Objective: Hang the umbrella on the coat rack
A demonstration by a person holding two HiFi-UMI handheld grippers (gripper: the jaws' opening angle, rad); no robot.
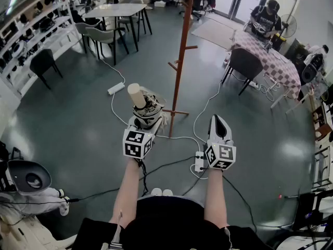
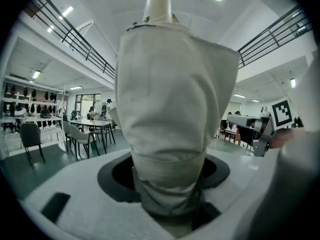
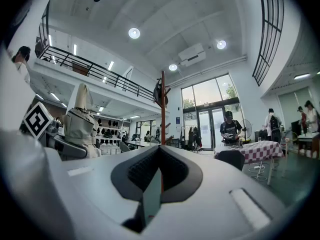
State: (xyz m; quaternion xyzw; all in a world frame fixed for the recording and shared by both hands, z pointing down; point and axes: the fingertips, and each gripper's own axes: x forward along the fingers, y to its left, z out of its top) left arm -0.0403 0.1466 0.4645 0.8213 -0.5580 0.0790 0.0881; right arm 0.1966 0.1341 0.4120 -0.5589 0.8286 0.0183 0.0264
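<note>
The head camera looks steeply down past the person's forearms onto the floor, with the left tool and right tool near and the coat rack just beyond. The left tool's camera faces roughly level, so close behind the umbrella that its fabric fills the middle. The right tool's camera looks level toward the far glass doors, sharing rack and umbrella with the head view.
</note>
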